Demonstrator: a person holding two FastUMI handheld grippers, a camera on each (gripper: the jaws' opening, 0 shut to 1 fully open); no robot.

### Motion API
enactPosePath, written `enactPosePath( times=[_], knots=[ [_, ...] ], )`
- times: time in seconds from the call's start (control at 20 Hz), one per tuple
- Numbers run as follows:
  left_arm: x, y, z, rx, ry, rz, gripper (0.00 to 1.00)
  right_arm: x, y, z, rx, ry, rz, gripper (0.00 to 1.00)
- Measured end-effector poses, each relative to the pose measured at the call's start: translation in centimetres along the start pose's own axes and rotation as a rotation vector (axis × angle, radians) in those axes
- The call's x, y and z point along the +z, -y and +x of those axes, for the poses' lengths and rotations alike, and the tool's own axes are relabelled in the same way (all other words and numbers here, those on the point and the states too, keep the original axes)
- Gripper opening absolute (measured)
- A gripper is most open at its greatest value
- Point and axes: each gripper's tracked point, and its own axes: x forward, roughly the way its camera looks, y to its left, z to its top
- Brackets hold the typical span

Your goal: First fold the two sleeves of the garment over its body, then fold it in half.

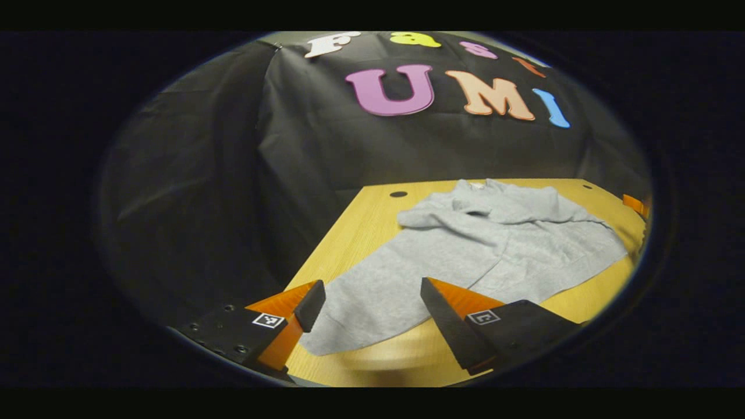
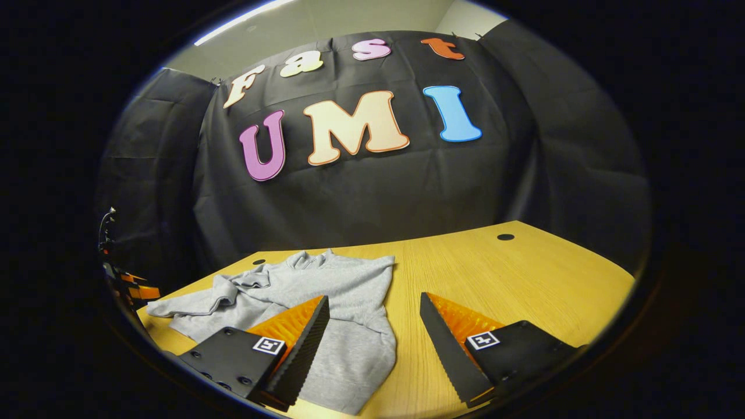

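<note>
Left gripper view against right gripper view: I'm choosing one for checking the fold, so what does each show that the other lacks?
Left gripper view: the sweatshirt spread almost whole, one sleeve folded across its chest, seen past the open left gripper. Right gripper view: a wide bare stretch of table beyond the open right gripper. Both: the grey sweatshirt on the wooden table.

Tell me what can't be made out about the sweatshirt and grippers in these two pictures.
- Grey sweatshirt, left gripper view: its near hem is blurred and partly behind the left gripper.
- Sweatshirt, right gripper view: its near left part sits behind one finger of the right gripper.
- Wooden table, both views: near edge cut off.
</note>
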Motion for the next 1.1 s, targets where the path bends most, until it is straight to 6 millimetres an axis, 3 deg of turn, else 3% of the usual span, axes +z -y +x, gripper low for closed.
enactPosePath(
  times=[0.2,0.35,0.55,0.7,0.8,1.0,1.1],
  knots=[
    [-3.3,-1.2,1.0,-0.027,-0.135,-0.049,0.98,-0.1,0.2,-0.6,0.005,0.002,0.019,0.97],
    [-4.4,-2.6,1.1,0.001,-0.165,-0.042,1.0,-0.2,0.4,-0.9,0.0,0.002,0.031,0.97],
    [-5.9,-2.9,1.2,-0.003,-0.221,-0.046,0.98,-0.6,0.6,-0.8,-0.013,-0.007,0.021,0.97],
    [-6.1,-2.7,1.2,-0.01,-0.223,-0.046,1.0,-1.1,0.0,-0.8,0.0,-0.022,0.043,0.97],
    [-6.1,-2.7,1.3,-0.017,-0.22,-0.047,0.94,-1.1,-0.2,-0.8,0.005,-0.018,0.041,0.98],
    [-6.3,-2.5,1.3,-0.027,-0.215,-0.09,0.99,-0.9,-0.8,-1.1,0.023,-0.015,0.051,0.97],
    [-6.3,-1.9,1.3,-0.038,-0.205,-0.101,0.9,-0.8,-0.6,-1.2,0.02,-0.008,0.052,0.97]
  ],
)
